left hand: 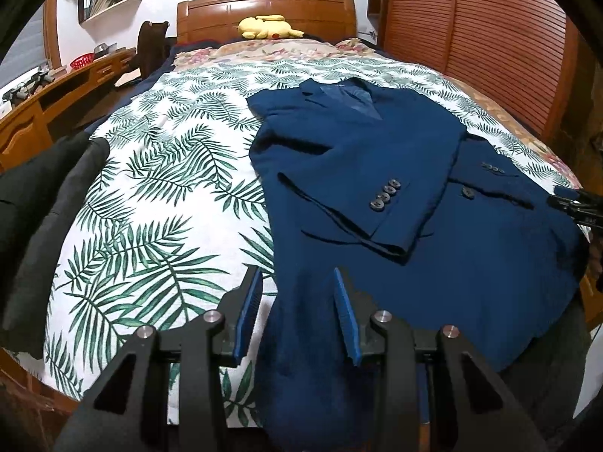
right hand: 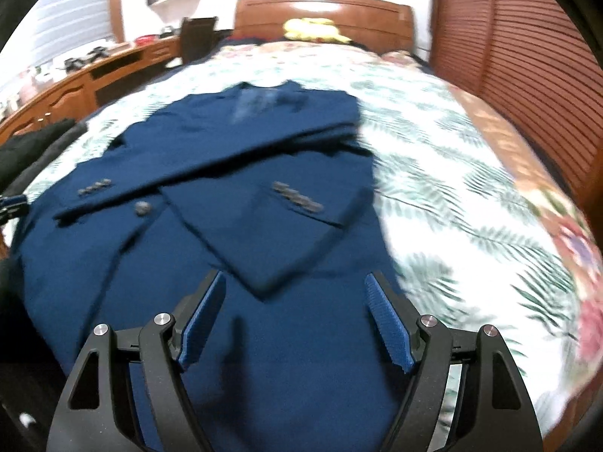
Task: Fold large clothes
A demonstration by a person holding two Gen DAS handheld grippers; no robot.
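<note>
one navy blazer (left hand: 395, 196) lies front-up on the bed (left hand: 158, 173), collar toward the wooden headboard (left hand: 271, 11) and hem toward the foot, so its long axis runs the length of the mattress. both of its two sleeves are folded across the chest – the left wrist view shows four cuff buttons (left hand: 384, 197) on the upper sleeve, a second row on the other cuff, and one front button. the hem spills over the foot edge of the bed. the left gripper (left hand: 297, 314) has its jaws part spread with the blazer's lower corner between them; whether the pads press the cloth i cannot tell. the right gripper (right hand: 296, 314) has its jaws spread wide above the hem, nothing pinched. open leaf-print cover lies on both sides of the blazer – more of it on the side nearer the dark folded clothes (left hand: 41, 226). one yellow plush toy (left hand: 267, 26) sits by the headboard.
</note>
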